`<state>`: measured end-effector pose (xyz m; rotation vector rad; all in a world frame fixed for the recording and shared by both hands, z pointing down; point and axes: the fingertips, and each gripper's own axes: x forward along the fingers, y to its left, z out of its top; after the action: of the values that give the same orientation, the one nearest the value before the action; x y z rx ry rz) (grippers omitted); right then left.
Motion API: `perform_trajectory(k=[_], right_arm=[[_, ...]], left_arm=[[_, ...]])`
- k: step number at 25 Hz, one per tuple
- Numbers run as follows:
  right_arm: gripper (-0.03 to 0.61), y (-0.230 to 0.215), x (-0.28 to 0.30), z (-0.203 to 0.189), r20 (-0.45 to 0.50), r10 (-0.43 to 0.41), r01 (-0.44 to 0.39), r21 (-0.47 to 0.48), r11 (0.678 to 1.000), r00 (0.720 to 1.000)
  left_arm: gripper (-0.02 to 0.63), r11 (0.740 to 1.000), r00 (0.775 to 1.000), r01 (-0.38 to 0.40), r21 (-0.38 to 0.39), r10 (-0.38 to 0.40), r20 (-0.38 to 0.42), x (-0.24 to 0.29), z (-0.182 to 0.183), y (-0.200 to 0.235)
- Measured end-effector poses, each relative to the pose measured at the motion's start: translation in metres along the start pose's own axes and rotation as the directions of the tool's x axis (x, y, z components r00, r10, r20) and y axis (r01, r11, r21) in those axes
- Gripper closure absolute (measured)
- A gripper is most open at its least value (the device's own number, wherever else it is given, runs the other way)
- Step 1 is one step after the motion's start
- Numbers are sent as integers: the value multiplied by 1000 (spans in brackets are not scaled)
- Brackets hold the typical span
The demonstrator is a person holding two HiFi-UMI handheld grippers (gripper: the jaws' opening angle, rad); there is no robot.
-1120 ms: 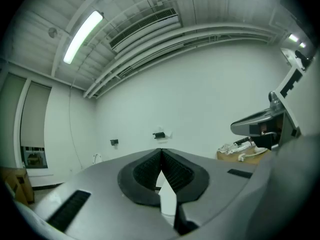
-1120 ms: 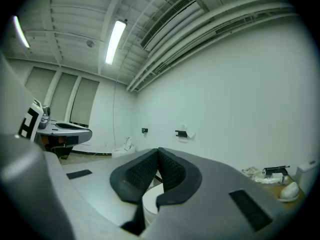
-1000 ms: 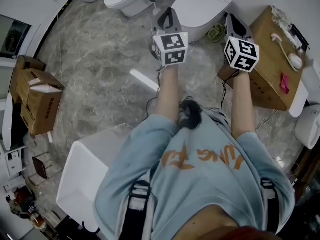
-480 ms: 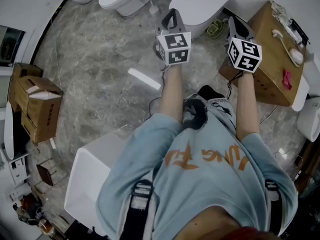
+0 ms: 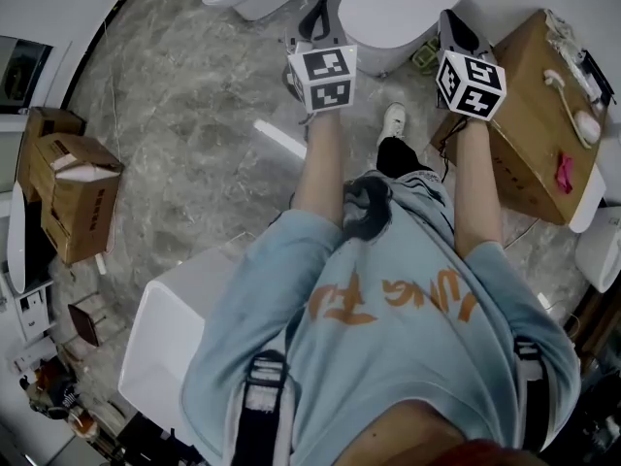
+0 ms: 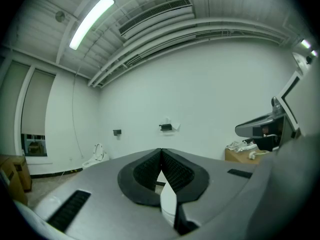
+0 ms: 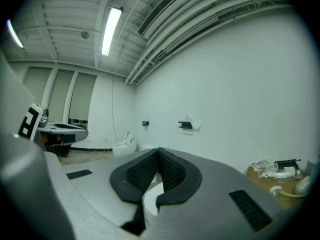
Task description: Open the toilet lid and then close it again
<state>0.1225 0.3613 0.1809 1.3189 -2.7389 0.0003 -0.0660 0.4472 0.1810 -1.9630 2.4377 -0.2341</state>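
Grey marble floor (image 5: 194, 115) — white walls (image 6: 210, 84), strip light (image 6: 92, 20).

The only lettering of any size is orange print across the person's light-blue shirt (image 5: 408, 304), toward 6 o'clock in the head view. It is seen from above and creased by folds, so no word reads with certainty.

A cardboard box (image 5: 85, 202) at 9 o'clock has a line of dark print on its side, too small to read.

The cube (image 5: 325, 78) on the left tool (image 5: 315, 16) and the second cube (image 5: 470, 83) on the right tool (image 5: 453, 25), toward 12 o'clock, bear black-and-white square marker patterns, not letters or numbers.

Neither gripper view shows readable text.
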Motion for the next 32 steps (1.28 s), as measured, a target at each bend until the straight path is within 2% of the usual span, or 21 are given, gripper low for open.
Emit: perform_trajectory(k=[2, 5, 8, 12, 19, 23, 26, 32], right_arm=[[566, 10, 25, -7, 0, 39, -39, 21, 999, 999], [566, 4, 61, -20, -20, 91, -90, 42, 995, 996], [566, -15, 106, -17, -14, 98, -97, 66, 993, 995], [566, -52, 170, -18, -19, 95, -93, 75, 993, 995], [566, -114, 292, 17, 4, 133, -133, 48, 990, 991], [566, -141, 341, 32, 40, 155, -158, 83, 984, 987], [566, -141, 360, 9, 3, 186, -186, 109, 977, 982], [566, -135, 383, -38, -73, 239, -225, 161, 961, 968]], left_arm=[[588, 1000, 1000, -25, 11, 25, -4, 12, -1, 11], [588, 999, 1000, -20, 26, 20, -18, 44, -5, 1], [588, 999, 999, -9, 35, 10, -34, 88, -5, -3], [588, 998, 997, -59, 22, 60, -55, 148, -9, 4], [588, 996, 997, -81, 28, 81, -16, 269, 28, -2], [588, 996, 996, -84, 43, 85, -6, 319, 41, -6], [588, 998, 998, -67, 20, 68, -20, 333, 29, -7], [588, 999, 988, -37, 35, 41, -152, 341, -23, -7]])
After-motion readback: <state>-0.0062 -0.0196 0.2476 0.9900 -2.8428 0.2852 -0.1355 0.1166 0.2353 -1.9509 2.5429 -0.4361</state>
